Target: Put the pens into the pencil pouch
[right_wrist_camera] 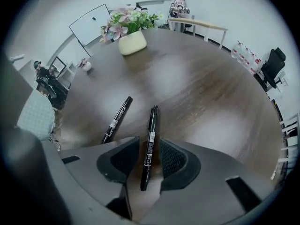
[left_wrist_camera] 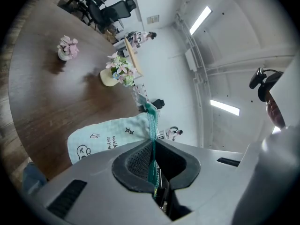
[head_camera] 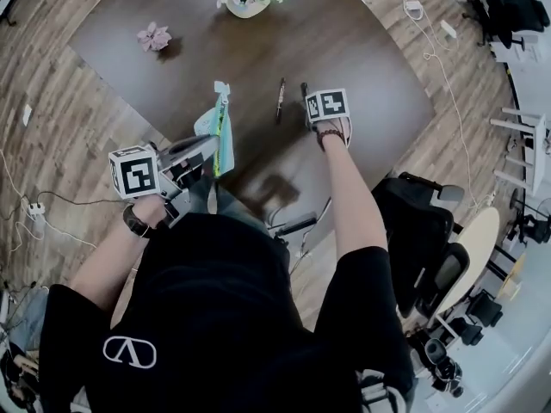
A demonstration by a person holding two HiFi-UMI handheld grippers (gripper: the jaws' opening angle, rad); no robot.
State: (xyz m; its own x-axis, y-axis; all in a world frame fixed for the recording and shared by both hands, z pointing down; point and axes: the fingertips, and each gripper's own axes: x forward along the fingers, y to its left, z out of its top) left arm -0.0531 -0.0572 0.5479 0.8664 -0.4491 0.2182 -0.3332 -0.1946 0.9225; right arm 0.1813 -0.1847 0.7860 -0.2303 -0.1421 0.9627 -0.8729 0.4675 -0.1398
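My right gripper (right_wrist_camera: 150,149) straddles the right pen (right_wrist_camera: 152,121), jaws part open, pads not yet pressing. I should centre on the barrel, then close squarely. The other pen (right_wrist_camera: 117,118) lies just left, so no drifting. My left gripper (left_wrist_camera: 152,153) clamps the pencil pouch (left_wrist_camera: 110,135) near the table's (right_wrist_camera: 211,93) near edge. The far side is open.

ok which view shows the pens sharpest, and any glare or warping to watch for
Right gripper view: the pen between the jaws and the second pen are sharp, pale sheen on the table, dark round border. Head view: fisheye bows the floor, pens small. Left gripper view: ceiling lights blown out, pencil pouch crisp.
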